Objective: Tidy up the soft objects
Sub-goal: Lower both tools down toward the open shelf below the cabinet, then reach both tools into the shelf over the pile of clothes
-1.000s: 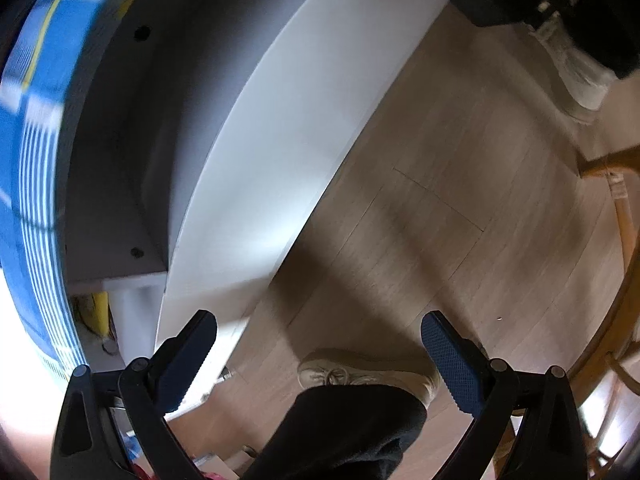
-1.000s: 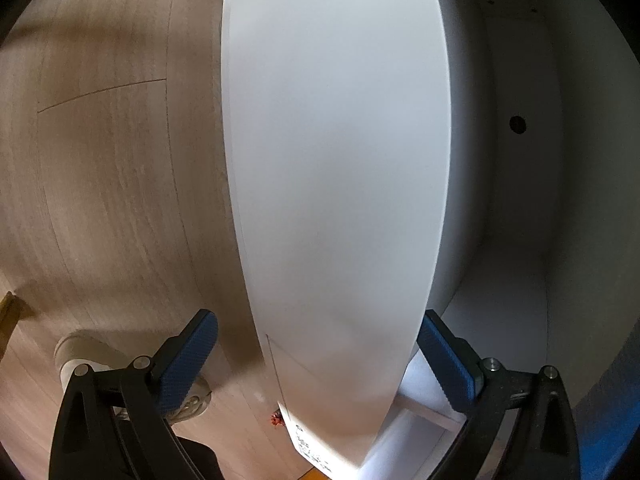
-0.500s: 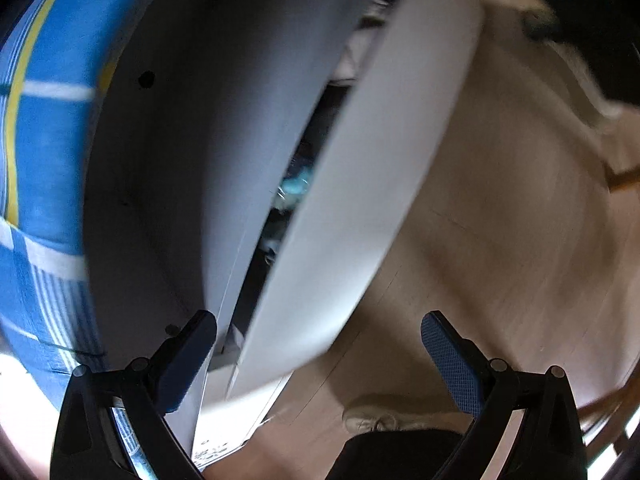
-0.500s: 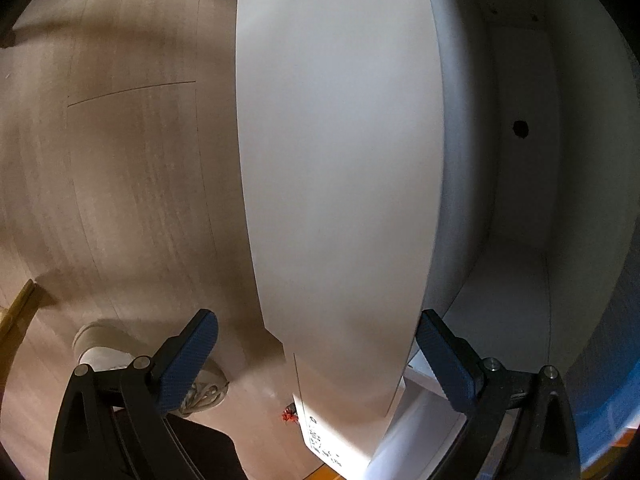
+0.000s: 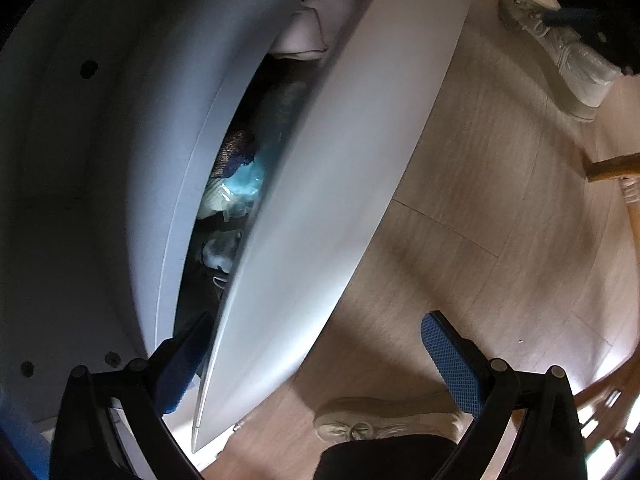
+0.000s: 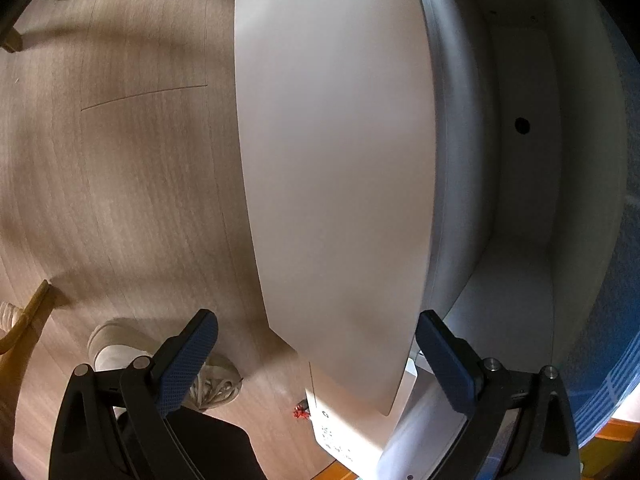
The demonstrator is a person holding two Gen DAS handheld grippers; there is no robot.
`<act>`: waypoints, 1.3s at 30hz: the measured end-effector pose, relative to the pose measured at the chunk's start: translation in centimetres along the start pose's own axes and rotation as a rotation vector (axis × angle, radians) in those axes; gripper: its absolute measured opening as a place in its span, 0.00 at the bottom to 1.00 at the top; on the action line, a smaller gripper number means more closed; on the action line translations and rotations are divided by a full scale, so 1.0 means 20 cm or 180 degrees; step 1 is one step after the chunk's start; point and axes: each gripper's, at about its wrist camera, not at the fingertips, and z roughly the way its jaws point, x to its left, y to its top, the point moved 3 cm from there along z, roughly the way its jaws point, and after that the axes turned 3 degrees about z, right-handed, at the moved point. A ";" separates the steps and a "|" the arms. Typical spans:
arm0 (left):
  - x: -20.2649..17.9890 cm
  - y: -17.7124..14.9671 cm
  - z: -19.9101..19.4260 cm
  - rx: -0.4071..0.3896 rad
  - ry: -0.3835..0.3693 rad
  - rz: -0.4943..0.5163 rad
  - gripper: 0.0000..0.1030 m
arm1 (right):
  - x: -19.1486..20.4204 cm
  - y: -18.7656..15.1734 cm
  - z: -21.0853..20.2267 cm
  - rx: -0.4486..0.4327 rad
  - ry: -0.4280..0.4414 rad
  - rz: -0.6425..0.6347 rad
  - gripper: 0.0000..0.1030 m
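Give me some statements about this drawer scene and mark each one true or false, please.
1. The white drawer front stands pulled out, a gap showing. True.
2. The gap holds only hard tools. False: soft items, among them something light blue, lie inside.
3. The left tongs are shut on the drawer front. False: they are open, one finger behind its edge.
4. The right tongs are open. True.
5. The floor is carpet. False: it is wood-look planks.

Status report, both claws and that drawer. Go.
Left claw open, astride drawer front. Right claw open, empty. Soft clothes inside drawer gap. Nothing blocking.
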 end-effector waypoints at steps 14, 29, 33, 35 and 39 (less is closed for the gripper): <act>-0.19 -0.09 -0.14 0.0175 -0.0356 0.0218 1.00 | 0.13 -0.11 -0.20 0.0077 0.0549 -0.0077 1.00; -0.38 -0.23 -0.32 0.0209 -0.1110 0.0149 1.00 | -0.16 -0.08 -0.55 -0.0908 0.1503 0.0938 0.95; -0.41 -0.26 -0.34 0.0257 -0.1265 0.0215 0.99 | -0.31 -0.08 -0.52 -0.0954 0.1409 0.1410 0.95; -0.44 -0.26 -0.32 0.0312 -0.1360 0.0145 0.99 | -0.36 -0.09 -0.47 -0.0840 0.1280 0.1545 0.95; -0.31 -0.20 -0.42 -0.0106 -0.1781 -0.0247 0.98 | -0.31 -0.08 -0.32 -0.0374 0.0968 0.1356 0.95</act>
